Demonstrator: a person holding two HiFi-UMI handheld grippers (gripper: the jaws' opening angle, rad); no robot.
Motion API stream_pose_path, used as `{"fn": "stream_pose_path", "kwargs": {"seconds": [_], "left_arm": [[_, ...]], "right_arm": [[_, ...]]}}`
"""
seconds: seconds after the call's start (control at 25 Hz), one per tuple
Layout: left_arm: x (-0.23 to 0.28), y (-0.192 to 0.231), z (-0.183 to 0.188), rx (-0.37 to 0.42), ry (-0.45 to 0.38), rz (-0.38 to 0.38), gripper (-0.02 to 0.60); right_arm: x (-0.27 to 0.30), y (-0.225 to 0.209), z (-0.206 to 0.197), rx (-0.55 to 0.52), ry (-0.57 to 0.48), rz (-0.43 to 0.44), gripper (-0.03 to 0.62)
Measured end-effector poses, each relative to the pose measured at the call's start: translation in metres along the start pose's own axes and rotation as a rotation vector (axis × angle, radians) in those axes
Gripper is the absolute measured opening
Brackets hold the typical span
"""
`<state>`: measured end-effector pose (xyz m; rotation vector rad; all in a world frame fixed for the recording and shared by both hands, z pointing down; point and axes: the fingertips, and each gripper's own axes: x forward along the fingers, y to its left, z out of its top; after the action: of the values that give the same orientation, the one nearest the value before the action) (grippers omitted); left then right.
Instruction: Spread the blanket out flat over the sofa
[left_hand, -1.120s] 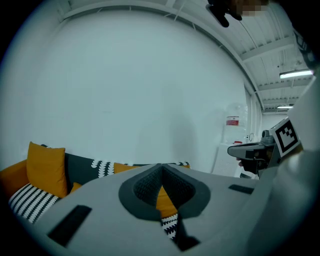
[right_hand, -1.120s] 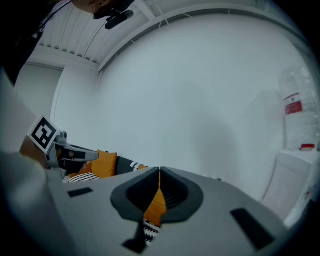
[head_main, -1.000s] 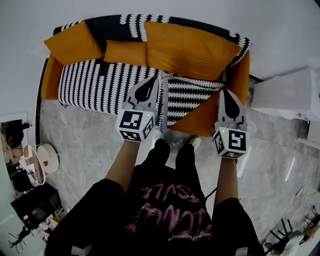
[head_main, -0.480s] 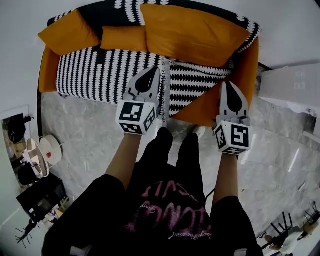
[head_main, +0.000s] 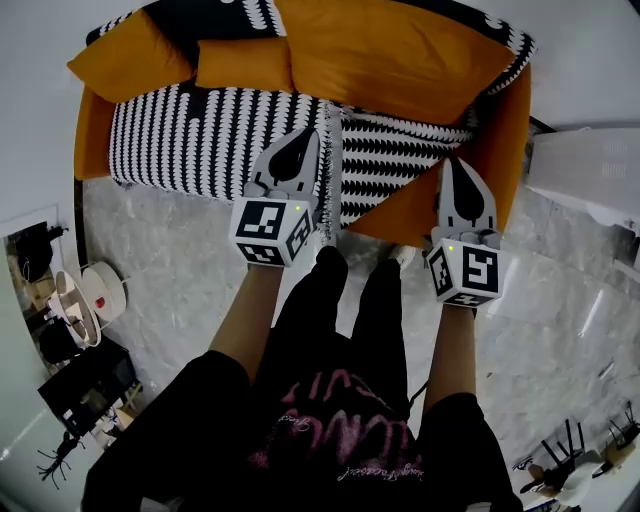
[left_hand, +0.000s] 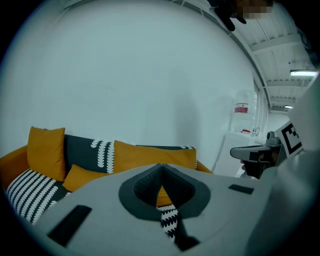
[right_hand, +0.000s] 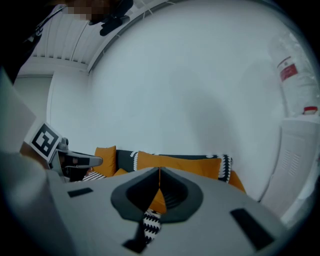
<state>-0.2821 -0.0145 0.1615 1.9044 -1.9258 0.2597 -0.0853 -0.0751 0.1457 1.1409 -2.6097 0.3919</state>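
Our left claw (head_main: 308, 135) and right claw (head_main: 452, 165) are each pressed together on an edge of the blanket (head_main: 190, 140). The blanket lies over the sofa (head_main: 95, 145) seat, ahead and left of them. We judge the thin pinch could slip, or the orange fold (head_main: 410, 210) between the claws could stay doubled. The claw bodies hide the held edge, so grip depth is unclear.

The sofa (head_main: 92, 150) loses the top of its back to the head view's upper edge, and the white cabinet (head_main: 585, 175) runs off the right edge. The left gripper (head_main: 313, 133) and right gripper (head_main: 448, 165), both closed, cover the blanket (head_main: 200, 140) edge they pinch. The clutter (head_main: 70, 340) at the floor's left edge is too small to name.
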Motion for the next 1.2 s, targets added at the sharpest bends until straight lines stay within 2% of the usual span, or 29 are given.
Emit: {"fn": "stream_pose_path", "kwargs": {"seconds": [0.68,0.88,1.04,1.2], "left_arm": [[0.029,0.005,-0.055,-0.018,0.060,0.014,0.009],[0.056,0.005,-0.096,-0.021,0.093,0.019,0.009],[0.054,0.009,-0.108,-0.040,0.104,0.028,0.009],[0.058,0.016,-0.143,-0.050,0.134,0.042,0.009]], "right_arm": [[0.022,-0.004,-0.055,0.023,0.052,0.027,0.021],[0.037,-0.026,-0.104,0.049,0.087,0.018,0.021],[0.036,-0.025,-0.114,0.048,0.104,0.013,0.021],[0.043,-0.023,-0.146,0.055,0.118,0.019,0.021]]}}
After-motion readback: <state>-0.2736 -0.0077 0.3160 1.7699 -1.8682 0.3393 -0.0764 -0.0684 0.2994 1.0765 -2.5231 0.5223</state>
